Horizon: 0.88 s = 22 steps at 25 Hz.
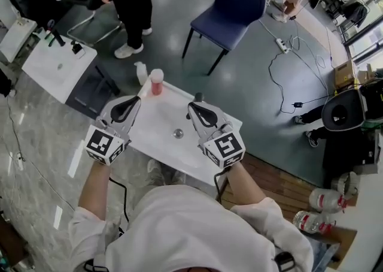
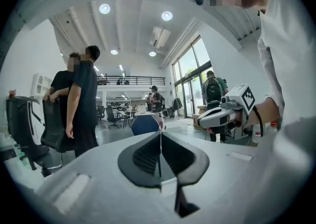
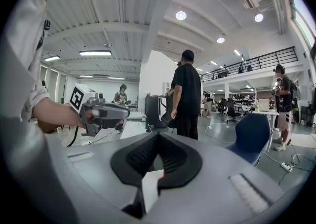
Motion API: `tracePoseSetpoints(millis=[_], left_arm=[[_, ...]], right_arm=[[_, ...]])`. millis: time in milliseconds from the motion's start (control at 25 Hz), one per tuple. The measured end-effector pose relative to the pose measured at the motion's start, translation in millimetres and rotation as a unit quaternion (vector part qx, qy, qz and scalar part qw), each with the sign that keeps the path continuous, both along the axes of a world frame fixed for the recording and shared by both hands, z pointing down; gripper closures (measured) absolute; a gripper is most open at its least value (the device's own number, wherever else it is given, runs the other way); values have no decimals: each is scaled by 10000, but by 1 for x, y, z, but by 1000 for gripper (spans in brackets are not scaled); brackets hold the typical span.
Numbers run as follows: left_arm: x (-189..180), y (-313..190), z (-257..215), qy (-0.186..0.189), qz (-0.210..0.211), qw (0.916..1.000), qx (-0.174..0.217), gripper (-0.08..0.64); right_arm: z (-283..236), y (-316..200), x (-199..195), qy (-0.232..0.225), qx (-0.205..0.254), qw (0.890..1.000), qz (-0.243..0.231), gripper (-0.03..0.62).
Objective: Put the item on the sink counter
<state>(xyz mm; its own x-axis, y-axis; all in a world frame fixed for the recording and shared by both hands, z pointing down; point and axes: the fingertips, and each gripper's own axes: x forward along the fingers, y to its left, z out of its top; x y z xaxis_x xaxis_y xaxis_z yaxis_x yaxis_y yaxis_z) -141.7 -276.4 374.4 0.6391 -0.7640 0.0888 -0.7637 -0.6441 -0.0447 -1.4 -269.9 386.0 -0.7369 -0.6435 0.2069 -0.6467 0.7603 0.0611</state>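
Observation:
A white sink counter (image 1: 157, 126) with a round drain (image 1: 178, 133) lies below me in the head view. At its far left corner a pink cup (image 1: 156, 82) stands upright, with a white bottle (image 1: 141, 73) just beyond it. My left gripper (image 1: 136, 99) hangs above the counter's left part, shut, with nothing between its pads (image 2: 148, 154). Over the counter's right part, my right gripper (image 1: 197, 97) is shut too and holds nothing. Each gripper view looks level into the room and shows the other gripper: the right gripper (image 2: 210, 118) and the left gripper (image 3: 123, 112).
A blue chair (image 1: 230, 7) stands beyond the counter, and a person in black (image 1: 128, 7) stands at the far left. A second white sink unit (image 1: 57, 64) is at left. A power strip and cables (image 1: 281, 44) lie on the floor at right, near a black bin (image 1: 342, 112).

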Motion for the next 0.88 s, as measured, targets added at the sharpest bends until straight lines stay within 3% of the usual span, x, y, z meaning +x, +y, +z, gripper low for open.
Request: tracePoseSetpoints(millis=[320, 880], left_arm=[[-7, 38, -15, -30, -60, 10000, 53, 555], [0, 57, -20, 17, 55, 10000, 61, 555]], right_arm=[[-5, 20, -7, 33, 35, 9999, -131, 588], [-10, 34, -6, 65, 49, 9998, -154, 589]])
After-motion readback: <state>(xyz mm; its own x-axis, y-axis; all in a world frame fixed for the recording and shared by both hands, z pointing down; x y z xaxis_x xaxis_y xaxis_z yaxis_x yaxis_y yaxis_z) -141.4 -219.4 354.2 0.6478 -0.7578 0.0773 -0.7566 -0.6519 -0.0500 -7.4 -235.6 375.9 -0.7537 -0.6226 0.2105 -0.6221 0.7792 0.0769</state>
